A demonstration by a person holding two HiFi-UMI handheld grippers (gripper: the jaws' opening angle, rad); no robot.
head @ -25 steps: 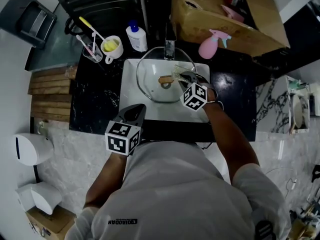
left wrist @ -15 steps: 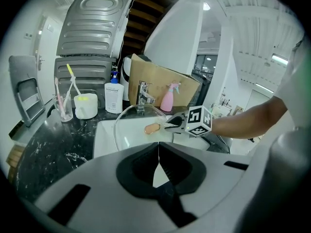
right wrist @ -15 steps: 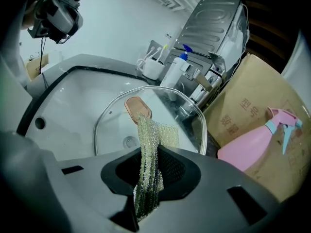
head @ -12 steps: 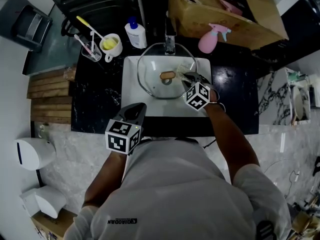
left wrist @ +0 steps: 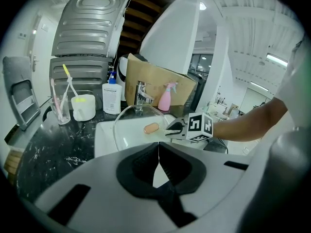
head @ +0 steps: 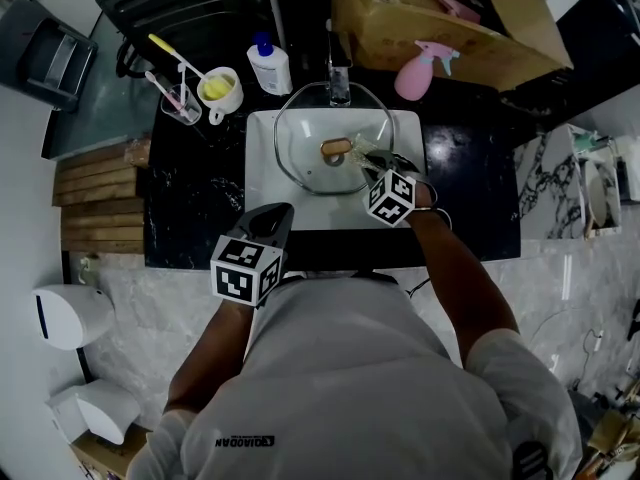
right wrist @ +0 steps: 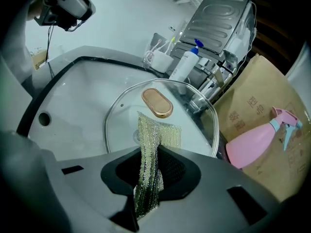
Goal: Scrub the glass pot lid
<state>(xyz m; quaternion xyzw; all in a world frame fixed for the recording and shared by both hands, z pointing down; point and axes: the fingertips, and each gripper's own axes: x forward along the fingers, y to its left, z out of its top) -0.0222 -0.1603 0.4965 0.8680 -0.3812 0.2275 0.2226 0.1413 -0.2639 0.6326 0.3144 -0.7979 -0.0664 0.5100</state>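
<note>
The glass pot lid [head: 312, 168] with its copper-coloured knob [head: 336, 147] rests in the white sink basin [head: 262, 203]. My right gripper [head: 372, 163] is over the lid's right side, shut on a shiny mesh scrubbing cloth [right wrist: 156, 137]. The cloth's free end lies on the glass [right wrist: 194, 125] just below the knob [right wrist: 157, 102]. My left gripper [head: 272, 218] hovers over the counter's front edge, left of the basin. It is shut with nothing between its jaws [left wrist: 158, 149]. From there the lid [left wrist: 127, 123] and the right gripper [left wrist: 176, 127] show ahead.
A faucet [head: 338, 76] stands behind the basin. A soap bottle [head: 270, 68], a yellow-filled cup [head: 222, 90] and a toothbrush glass [head: 180, 100] are at back left. A pink spray bottle [head: 420, 73] and a cardboard box [head: 440, 18] are at back right. Black marble counter [head: 190, 188] surrounds the basin.
My right gripper has drawn the cloth a little toward me across the lid's right side. The left gripper has stayed where it was.
</note>
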